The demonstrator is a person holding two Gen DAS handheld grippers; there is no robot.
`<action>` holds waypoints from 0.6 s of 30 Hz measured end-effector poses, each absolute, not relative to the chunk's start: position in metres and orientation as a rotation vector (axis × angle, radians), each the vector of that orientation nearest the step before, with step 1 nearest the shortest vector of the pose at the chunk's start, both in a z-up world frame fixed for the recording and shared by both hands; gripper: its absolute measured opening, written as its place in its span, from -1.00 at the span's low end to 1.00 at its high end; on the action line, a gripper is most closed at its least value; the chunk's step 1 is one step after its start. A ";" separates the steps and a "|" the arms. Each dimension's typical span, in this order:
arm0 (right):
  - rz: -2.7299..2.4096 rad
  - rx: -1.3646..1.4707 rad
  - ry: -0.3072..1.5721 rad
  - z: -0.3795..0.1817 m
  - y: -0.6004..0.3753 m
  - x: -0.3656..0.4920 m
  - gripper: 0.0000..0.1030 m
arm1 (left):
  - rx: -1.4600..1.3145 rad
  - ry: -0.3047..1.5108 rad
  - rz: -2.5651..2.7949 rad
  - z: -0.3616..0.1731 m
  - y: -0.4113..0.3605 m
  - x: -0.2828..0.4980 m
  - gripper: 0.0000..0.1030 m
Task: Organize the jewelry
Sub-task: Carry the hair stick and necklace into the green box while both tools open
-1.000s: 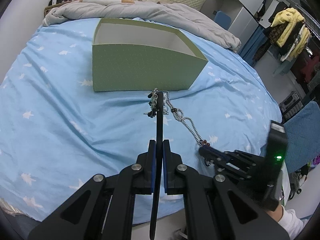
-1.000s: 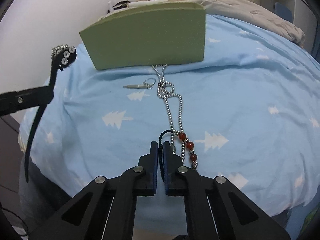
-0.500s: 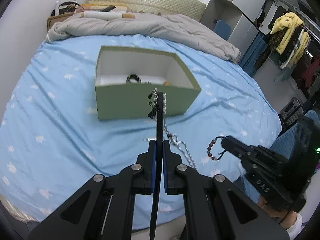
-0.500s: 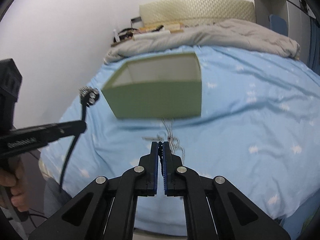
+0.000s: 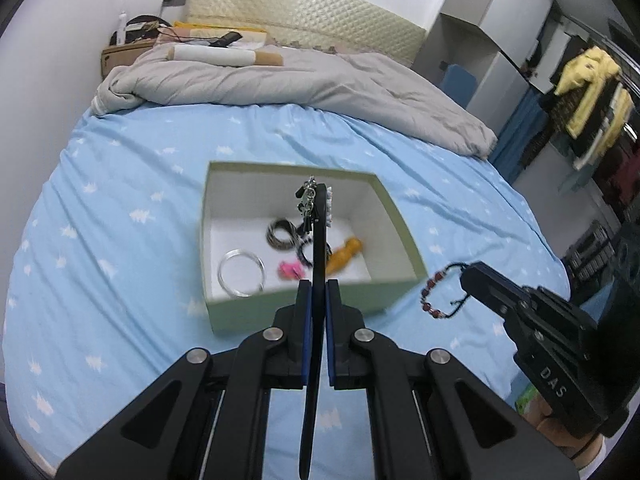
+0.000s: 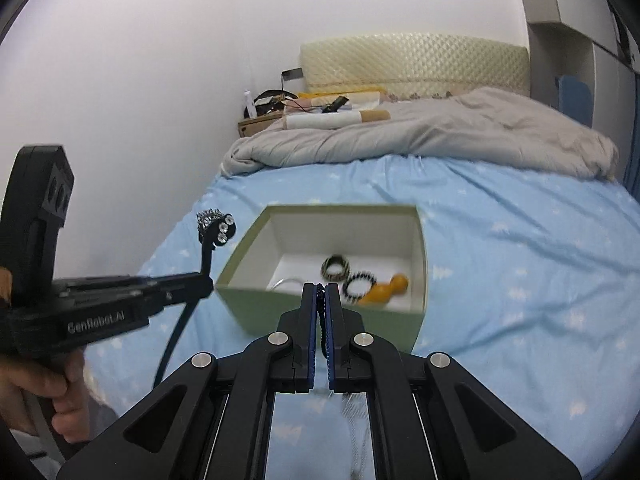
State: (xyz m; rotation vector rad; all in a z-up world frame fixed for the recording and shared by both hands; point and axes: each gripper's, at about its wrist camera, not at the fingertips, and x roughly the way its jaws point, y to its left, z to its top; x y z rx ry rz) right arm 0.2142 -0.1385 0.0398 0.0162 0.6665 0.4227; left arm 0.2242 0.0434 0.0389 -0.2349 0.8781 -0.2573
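A green open box (image 5: pixel 312 308) (image 6: pixel 324 324) stands on the blue bed and holds a silver bangle (image 5: pixel 241 272), a dark patterned ring (image 5: pixel 282 234) (image 6: pixel 335 267), a black bead bracelet (image 6: pixel 359 287), a pink piece (image 5: pixel 291 269) and an orange piece (image 5: pixel 345 256) (image 6: pixel 385 288). My left gripper (image 5: pixel 315 292) (image 6: pixel 206 280) is shut on a black headband with sparkly ornaments (image 5: pixel 312 200) (image 6: pixel 214 228), held above the box. My right gripper (image 6: pixel 320 300) (image 5: pixel 466 276) is shut on the black cord of a red bead bracelet (image 5: pixel 434 294), lifted right of the box.
A grey duvet (image 5: pixel 304 84) (image 6: pixel 420 136) is bunched at the head of the bed. Clutter and a cardboard box (image 6: pixel 260 122) lie by the headboard. A clothes rack (image 5: pixel 584 96) and cabinets stand to the right of the bed.
Both grippers have risen from the bed surface and now look down into the box. The right gripper lifted the red bead bracelet off the sheet. The silver chain is out of view.
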 end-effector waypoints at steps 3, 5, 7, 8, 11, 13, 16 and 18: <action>0.426 0.030 0.688 0.035 -0.137 0.241 -0.97 | -0.236 0.889 -0.253 0.033 0.047 0.251 -0.89; 0.424 0.035 0.706 0.029 -0.134 0.261 -0.97 | -0.235 0.904 -0.252 0.026 0.048 0.267 -0.89; 0.424 0.044 0.724 0.023 -0.133 0.278 -0.97 | -0.237 0.926 -0.251 0.016 0.048 0.283 -0.89; 0.423 0.045 0.733 0.019 -0.131 0.288 -0.97 | -0.239 0.938 -0.251 0.011 0.049 0.291 -0.89; 0.422 0.035 0.761 0.008 -0.124 0.309 -0.97 | -0.245 0.968 -0.249 -0.002 0.049 0.309 -0.89; 0.424 0.036 0.782 -0.001 -0.121 0.323 -0.97 | -0.242 0.984 -0.251 -0.010 0.049 0.318 -0.89; 0.420 0.039 0.812 -0.016 -0.120 0.338 -0.97 | -0.244 0.995 -0.245 -0.018 0.050 0.327 -0.89; 0.421 0.051 0.838 -0.025 -0.120 0.345 -0.97 | -0.242 1.004 -0.240 -0.022 0.050 0.332 -0.89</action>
